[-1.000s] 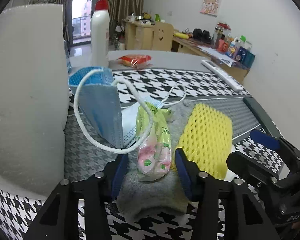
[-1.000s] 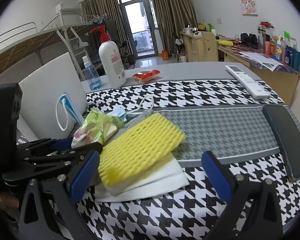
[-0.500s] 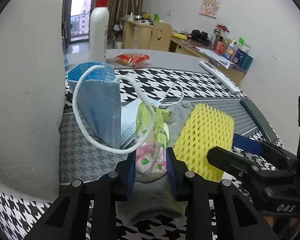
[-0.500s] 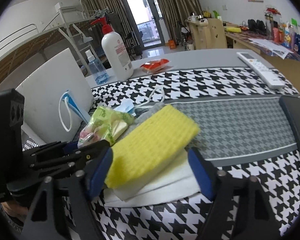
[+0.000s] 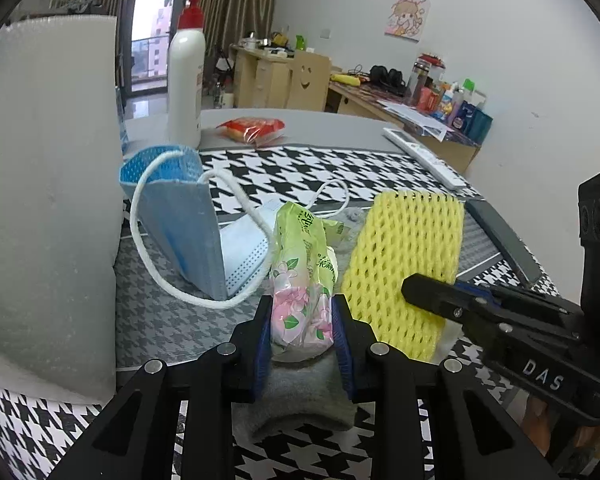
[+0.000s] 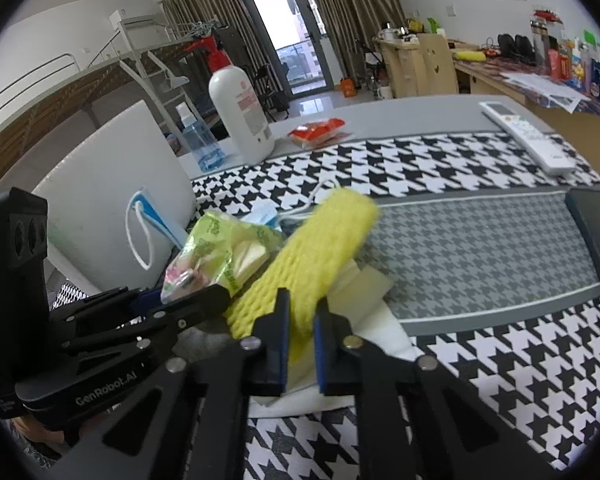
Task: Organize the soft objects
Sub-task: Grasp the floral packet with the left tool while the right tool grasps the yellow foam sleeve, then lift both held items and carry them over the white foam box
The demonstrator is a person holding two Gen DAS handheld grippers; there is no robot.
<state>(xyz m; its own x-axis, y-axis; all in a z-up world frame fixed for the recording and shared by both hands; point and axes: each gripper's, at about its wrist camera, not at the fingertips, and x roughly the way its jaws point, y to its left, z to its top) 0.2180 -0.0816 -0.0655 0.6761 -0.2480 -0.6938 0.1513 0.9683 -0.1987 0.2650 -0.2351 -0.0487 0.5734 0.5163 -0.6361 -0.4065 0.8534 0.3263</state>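
I read white letters "DAS" on the side of the right gripper (image 5: pixel 432 290). On the left gripper (image 6: pixel 188 300) I read "GenRobot.AI". The green pack (image 5: pixel 304 276) has some writing, and so does the white bottle (image 6: pixel 242 114), but both are too small for me to read.

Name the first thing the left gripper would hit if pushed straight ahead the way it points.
The left gripper already clamps the tissue pack; beyond it, probably the grey cloth underneath, though depth is unclear.
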